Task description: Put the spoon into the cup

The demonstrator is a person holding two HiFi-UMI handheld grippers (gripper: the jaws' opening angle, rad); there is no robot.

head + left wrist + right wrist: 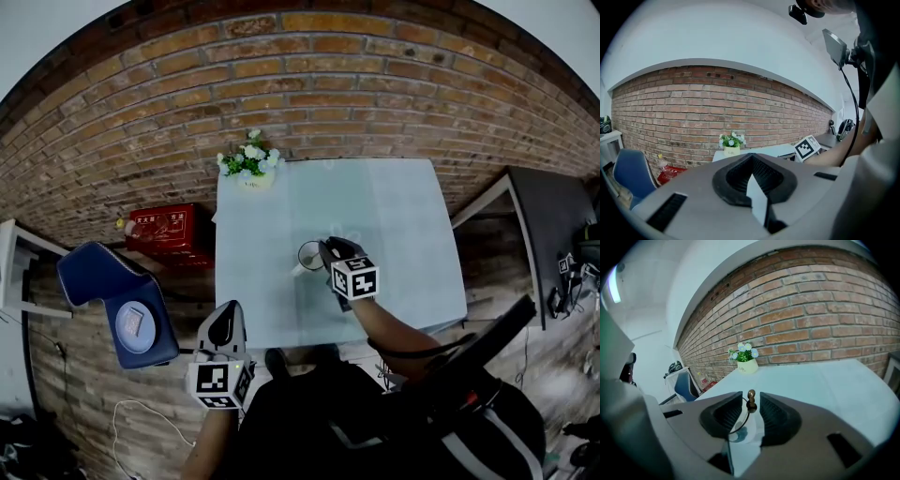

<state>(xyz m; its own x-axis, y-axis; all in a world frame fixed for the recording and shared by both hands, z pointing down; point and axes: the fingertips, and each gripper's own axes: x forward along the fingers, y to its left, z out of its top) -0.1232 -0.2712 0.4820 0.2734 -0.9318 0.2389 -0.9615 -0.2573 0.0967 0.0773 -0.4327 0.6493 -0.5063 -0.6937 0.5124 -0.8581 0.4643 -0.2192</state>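
Observation:
A clear glass cup point(307, 255) stands near the middle of the pale table point(394, 216). My right gripper point(325, 249) hovers just right of and over it. In the right gripper view the spoon's thin handle with a brass knob point(751, 398) stands up between the jaws of the right gripper point(751, 406), its lower part down in the cup point(739, 433). The pads stand a little off the knob, so the gripper is open. My left gripper point(225, 324) hangs off the table's near left corner, shut and empty point(752, 157).
A small pot of white flowers point(251, 169) sits at the table's far left edge against the brick wall. A red box point(169, 232) and a blue chair point(117, 300) stand on the floor at the left. A dark desk point(553, 225) is at the right.

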